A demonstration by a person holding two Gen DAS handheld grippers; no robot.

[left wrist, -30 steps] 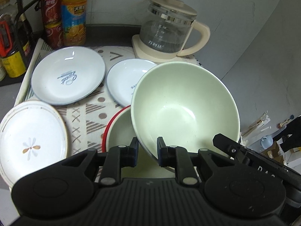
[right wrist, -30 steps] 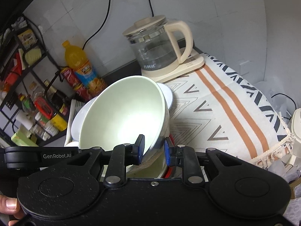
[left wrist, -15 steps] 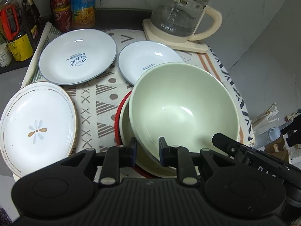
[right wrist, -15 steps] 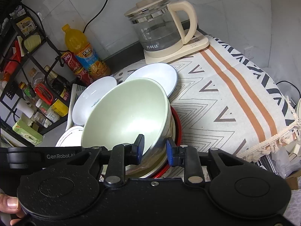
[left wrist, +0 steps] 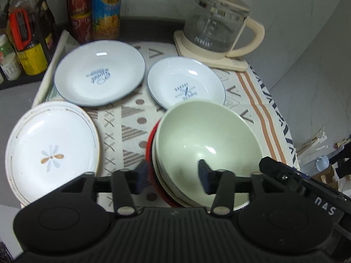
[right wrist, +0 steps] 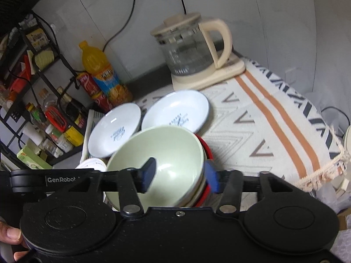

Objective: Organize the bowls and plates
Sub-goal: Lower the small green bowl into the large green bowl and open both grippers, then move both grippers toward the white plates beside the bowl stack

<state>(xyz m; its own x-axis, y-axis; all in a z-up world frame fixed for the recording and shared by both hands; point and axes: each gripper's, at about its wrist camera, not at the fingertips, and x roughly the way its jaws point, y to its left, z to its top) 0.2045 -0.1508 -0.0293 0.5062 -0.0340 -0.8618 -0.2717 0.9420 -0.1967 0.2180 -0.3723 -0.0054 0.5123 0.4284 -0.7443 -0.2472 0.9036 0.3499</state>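
Note:
A pale green bowl (left wrist: 208,144) (right wrist: 162,153) sits nested on top of a stack that includes a red-rimmed bowl (left wrist: 151,151) (right wrist: 206,151). My left gripper (left wrist: 173,175) straddles the stack's near rim. Its jaws are opening and the pads stand clear of the rim. My right gripper (right wrist: 180,173) straddles the green bowl's right rim, its jaws also opening with no pad pressing. Three plates lie on the cloth: a large blue-rimmed plate (left wrist: 98,76) (right wrist: 116,129), a smaller blue-rimmed plate (left wrist: 186,85) (right wrist: 175,111) and a flower plate (left wrist: 50,153).
A glass kettle (left wrist: 217,30) (right wrist: 190,50) stands on its base at the back right. An orange juice bottle (left wrist: 105,11) and red cans (left wrist: 79,11) stand at the back left, beside a rack of bottles (right wrist: 43,109). The patterned cloth (left wrist: 127,118) drops off at the right.
The green bowl went down from a tilted, lifted hold into the stack. Both grippers have spread their jaws and let go of its rim.

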